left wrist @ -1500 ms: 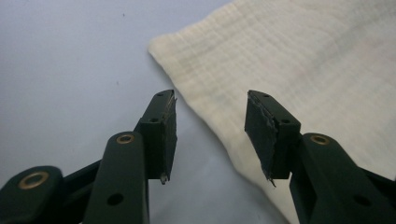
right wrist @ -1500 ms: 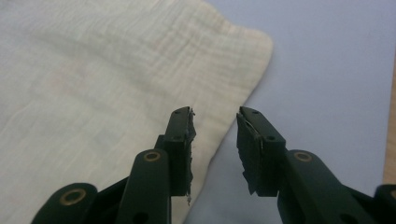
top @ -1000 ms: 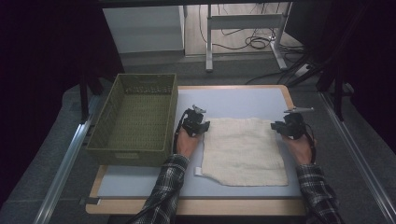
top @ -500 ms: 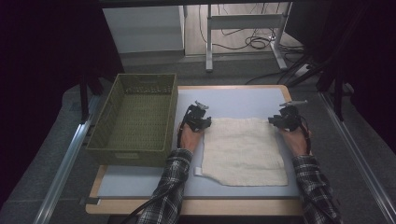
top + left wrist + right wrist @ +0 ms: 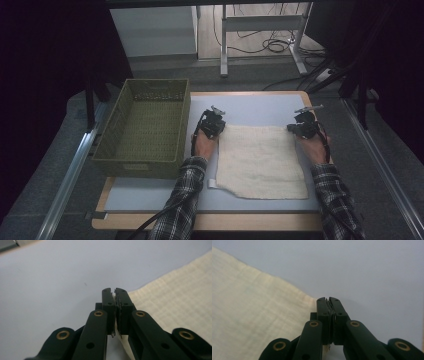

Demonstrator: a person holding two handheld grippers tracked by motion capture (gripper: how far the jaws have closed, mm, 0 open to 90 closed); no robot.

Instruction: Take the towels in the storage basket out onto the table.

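We have the cream towel point(image 5: 262, 161) lying flat on the surface point(image 5: 150, 192), our left gripper point(image 5: 216, 125) and right gripper point(image 5: 299, 128) each pinching a far corner, fingers having just closed. Folding and the green basket point(image 5: 142, 127) remain ahead, we judge.

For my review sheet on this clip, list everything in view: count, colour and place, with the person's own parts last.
cloth: one, cream, flat on the mat, right of centre
basket: one, olive green, left side of the table
mat: one, pale blue, on the wooden table top
desk frame: one, white, on the floor beyond the table
left tool: one, black, at the cloth's far left corner
right tool: one, black, at its far right corner
sleeves: two, plaid, bottom edge
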